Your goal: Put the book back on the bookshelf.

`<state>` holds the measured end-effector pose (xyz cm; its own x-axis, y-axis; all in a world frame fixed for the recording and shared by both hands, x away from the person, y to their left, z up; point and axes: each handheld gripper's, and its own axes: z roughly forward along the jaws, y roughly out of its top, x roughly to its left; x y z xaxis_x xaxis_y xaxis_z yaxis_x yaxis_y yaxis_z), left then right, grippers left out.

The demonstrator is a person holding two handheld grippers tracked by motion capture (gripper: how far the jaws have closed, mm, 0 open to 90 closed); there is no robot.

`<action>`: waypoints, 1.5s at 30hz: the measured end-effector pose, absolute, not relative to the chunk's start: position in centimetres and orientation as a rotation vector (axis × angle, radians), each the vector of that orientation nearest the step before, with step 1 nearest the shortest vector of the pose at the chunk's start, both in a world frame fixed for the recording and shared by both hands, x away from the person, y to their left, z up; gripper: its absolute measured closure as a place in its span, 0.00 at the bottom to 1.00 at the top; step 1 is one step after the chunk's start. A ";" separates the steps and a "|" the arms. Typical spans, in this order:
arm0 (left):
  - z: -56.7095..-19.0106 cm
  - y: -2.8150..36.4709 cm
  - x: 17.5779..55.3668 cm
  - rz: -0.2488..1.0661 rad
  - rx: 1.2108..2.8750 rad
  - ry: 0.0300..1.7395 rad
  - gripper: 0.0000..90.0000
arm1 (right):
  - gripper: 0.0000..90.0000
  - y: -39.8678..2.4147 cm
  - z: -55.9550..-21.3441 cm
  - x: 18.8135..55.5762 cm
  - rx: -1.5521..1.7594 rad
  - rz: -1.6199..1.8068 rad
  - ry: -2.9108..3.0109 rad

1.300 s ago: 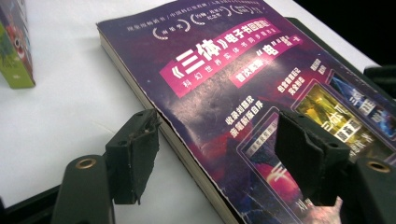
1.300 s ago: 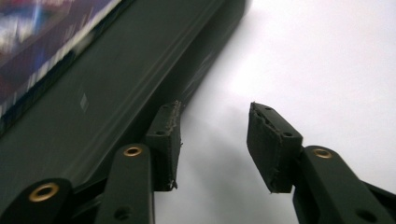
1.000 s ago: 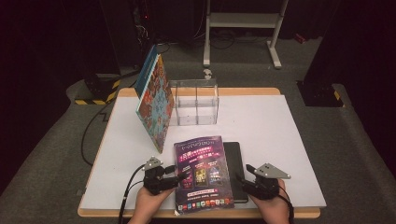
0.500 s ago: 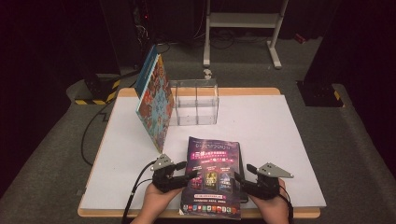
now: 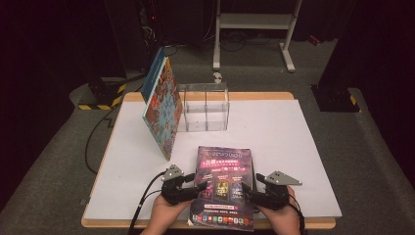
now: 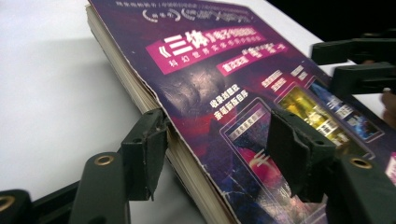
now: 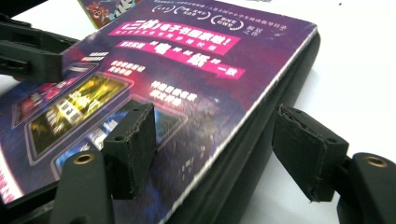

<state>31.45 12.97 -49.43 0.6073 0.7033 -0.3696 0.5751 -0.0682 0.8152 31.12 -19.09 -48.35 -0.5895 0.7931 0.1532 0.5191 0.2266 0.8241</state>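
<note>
The purple magazine lies at the table's near edge, resting on a black case (only its right side peeks out). The left gripper has been closing, its jaws straddling the magazine's left edge, pads not pressing. The right gripper has been opening, jaws apart astride magazine and case. Farther back, a colourful book leans against a clear acrylic box.

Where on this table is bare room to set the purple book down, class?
Free: the white table right of the clear box, and the near-left corner below the leaning picture book. Crowded: between that book, the box and the purple book.
</note>
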 end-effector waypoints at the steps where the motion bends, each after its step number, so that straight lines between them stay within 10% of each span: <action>1: -49.2 13.1 31.5 0.166 1.796 1.009 0.43 | 0.33 -19.2 -48.4 31.2 1.234 1.300 2.202; 17: -50.9 12.1 32.9 0.017 1.744 1.071 0.18 | 0.19 -19.5 -49.4 32.3 1.373 1.416 2.262; 38: -48.1 10.6 34.8 0.257 1.868 0.996 0.59 | 0.54 -18.1 -47.3 37.3 1.364 1.243 2.193; 45: -48.8 11.7 34.5 0.238 1.842 1.036 0.40 | 0.28 -18.4 -47.9 36.8 1.382 1.251 2.237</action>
